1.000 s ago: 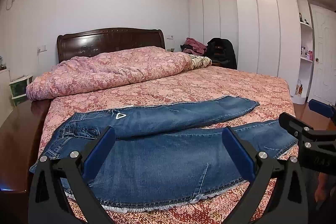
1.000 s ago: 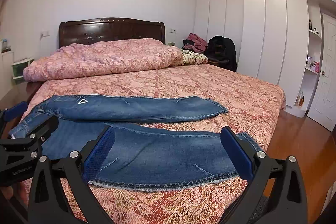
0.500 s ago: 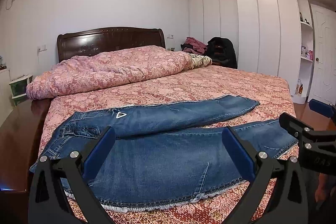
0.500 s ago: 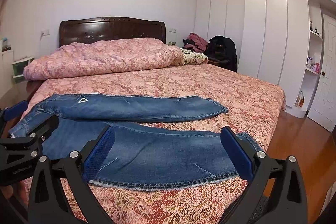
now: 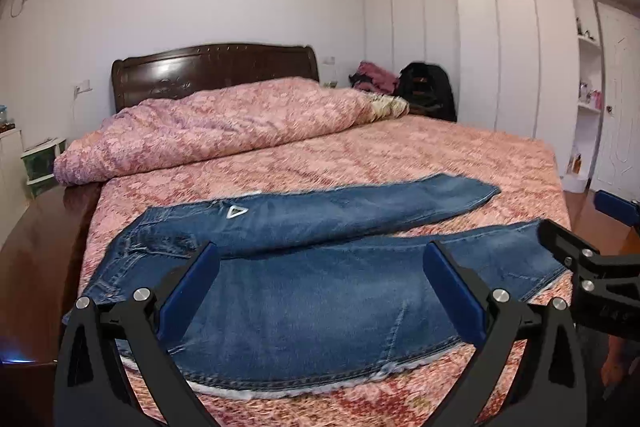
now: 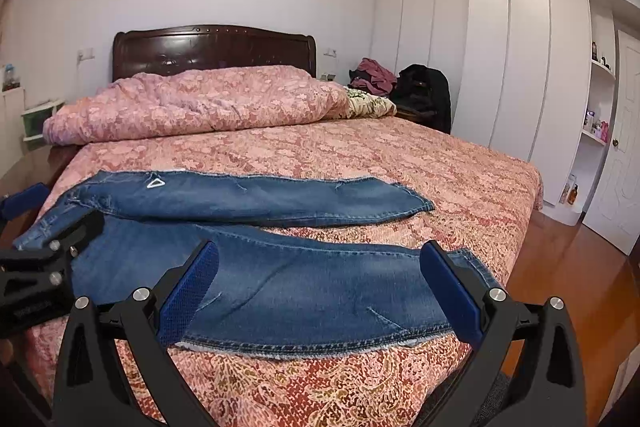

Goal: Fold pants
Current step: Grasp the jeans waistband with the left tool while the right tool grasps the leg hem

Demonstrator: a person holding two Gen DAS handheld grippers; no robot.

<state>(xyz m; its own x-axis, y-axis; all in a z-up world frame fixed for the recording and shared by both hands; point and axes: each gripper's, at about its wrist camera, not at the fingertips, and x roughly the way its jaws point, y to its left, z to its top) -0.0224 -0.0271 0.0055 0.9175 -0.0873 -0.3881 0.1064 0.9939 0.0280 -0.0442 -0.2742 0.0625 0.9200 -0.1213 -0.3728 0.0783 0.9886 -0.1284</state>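
Blue jeans point(image 5: 312, 291) lie flat across the foot of the bed, waist to the left, both legs spread apart and running right; they also show in the right wrist view point(image 6: 280, 279). My left gripper point(image 5: 320, 291) is open and empty, held above the near leg close to the waist end. My right gripper point(image 6: 318, 293) is open and empty, above the near leg toward its hem. Each gripper shows at the edge of the other's view, the right one point(image 5: 588, 267) and the left one point(image 6: 44, 267).
The bed point(image 6: 460, 167) has a pink patterned cover, a rolled duvet point(image 6: 192, 103) by the dark headboard point(image 6: 212, 47). Clothes and a black bag point(image 6: 424, 95) sit at the far right. White wardrobes point(image 6: 500, 59) and wood floor point(image 6: 568, 267) lie right.
Both views have shifted slightly; the left wrist view is a little blurred by motion. The jeans have not moved and both grippers stay open.
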